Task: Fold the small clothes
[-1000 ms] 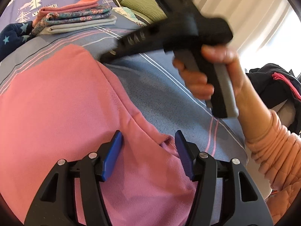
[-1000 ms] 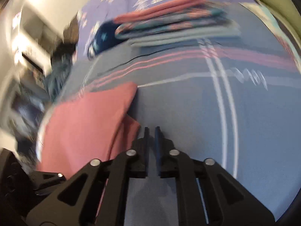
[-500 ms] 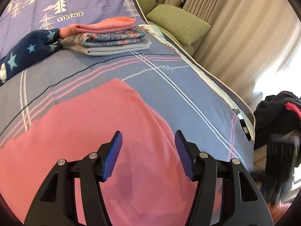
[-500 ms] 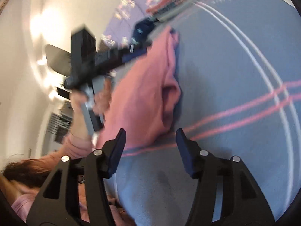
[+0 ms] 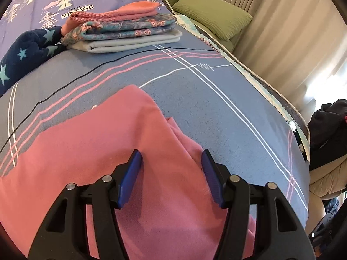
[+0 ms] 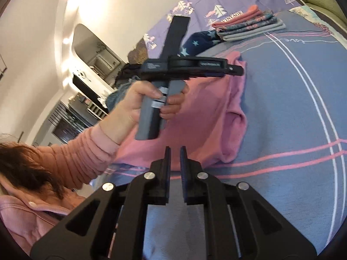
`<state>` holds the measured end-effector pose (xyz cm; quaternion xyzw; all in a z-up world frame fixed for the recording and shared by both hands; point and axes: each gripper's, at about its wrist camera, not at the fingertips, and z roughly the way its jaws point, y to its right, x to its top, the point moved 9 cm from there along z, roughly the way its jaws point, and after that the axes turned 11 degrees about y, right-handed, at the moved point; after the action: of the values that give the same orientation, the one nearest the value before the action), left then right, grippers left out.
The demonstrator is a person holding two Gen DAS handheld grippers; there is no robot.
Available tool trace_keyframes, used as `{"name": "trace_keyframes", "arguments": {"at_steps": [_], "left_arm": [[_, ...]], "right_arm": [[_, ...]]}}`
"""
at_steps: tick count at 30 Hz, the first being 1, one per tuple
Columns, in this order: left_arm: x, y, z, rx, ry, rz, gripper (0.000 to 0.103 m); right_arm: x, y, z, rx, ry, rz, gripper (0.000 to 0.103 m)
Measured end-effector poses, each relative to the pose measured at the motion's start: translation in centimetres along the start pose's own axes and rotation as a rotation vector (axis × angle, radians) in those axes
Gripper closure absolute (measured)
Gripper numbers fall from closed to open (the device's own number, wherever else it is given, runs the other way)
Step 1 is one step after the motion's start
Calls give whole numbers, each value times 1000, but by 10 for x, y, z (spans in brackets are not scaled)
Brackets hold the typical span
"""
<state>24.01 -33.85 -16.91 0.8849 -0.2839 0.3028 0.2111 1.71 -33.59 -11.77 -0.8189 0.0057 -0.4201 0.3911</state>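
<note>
A pink garment (image 5: pixel 104 143) lies partly folded on the blue bedspread (image 5: pixel 216 112); it also shows in the right wrist view (image 6: pixel 208 117). My left gripper (image 5: pixel 171 158) is open and empty, hovering just above the garment near its right fold. My right gripper (image 6: pixel 174 151) is nearly shut with a narrow gap and holds nothing, above the bedspread near the garment's near edge. The left gripper's body (image 6: pixel 190 65) shows in the right wrist view, held in a hand over the garment.
A stack of folded clothes (image 5: pixel 125 30) sits at the far side of the bed, next to a navy star-patterned garment (image 5: pixel 23 54). Green pillows (image 5: pixel 212 17) and curtains lie to the right. A dark garment pile (image 5: pixel 329 130) lies past the bed's right edge.
My right gripper swung away from the garment's far end to its near edge, opened, then closed to a narrow gap. My left gripper stayed open and rose slightly over the garment.
</note>
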Motion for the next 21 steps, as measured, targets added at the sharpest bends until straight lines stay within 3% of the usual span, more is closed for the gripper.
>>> {"name": "trace_keyframes", "arguments": {"at_steps": [6, 8, 9, 12, 14, 15, 17, 21], "left_arm": [[1, -1, 0, -10, -2, -3, 44], [1, -1, 0, -13, -1, -6, 44], [1, -1, 1, -12, -2, -5, 44], [1, 0, 1, -5, -5, 4, 44], [2, 1, 2, -3, -8, 5, 44], [2, 1, 2, -3, -9, 4, 44], [2, 1, 2, -6, -9, 0, 44], [2, 1, 2, -6, -9, 3, 44]], "right_arm": [[-13, 39, -4, -169, -65, -58, 92], [-19, 46, -6, -207, -80, -142, 77], [-20, 45, -3, -226, -84, -213, 62], [-23, 40, 10, -232, -124, -371, 59], [-21, 39, 18, -220, -139, -425, 73], [-20, 39, 24, -206, -153, -454, 87], [-18, 39, 31, -162, -171, -482, 101], [-18, 44, 10, -50, -207, -506, 101]]}}
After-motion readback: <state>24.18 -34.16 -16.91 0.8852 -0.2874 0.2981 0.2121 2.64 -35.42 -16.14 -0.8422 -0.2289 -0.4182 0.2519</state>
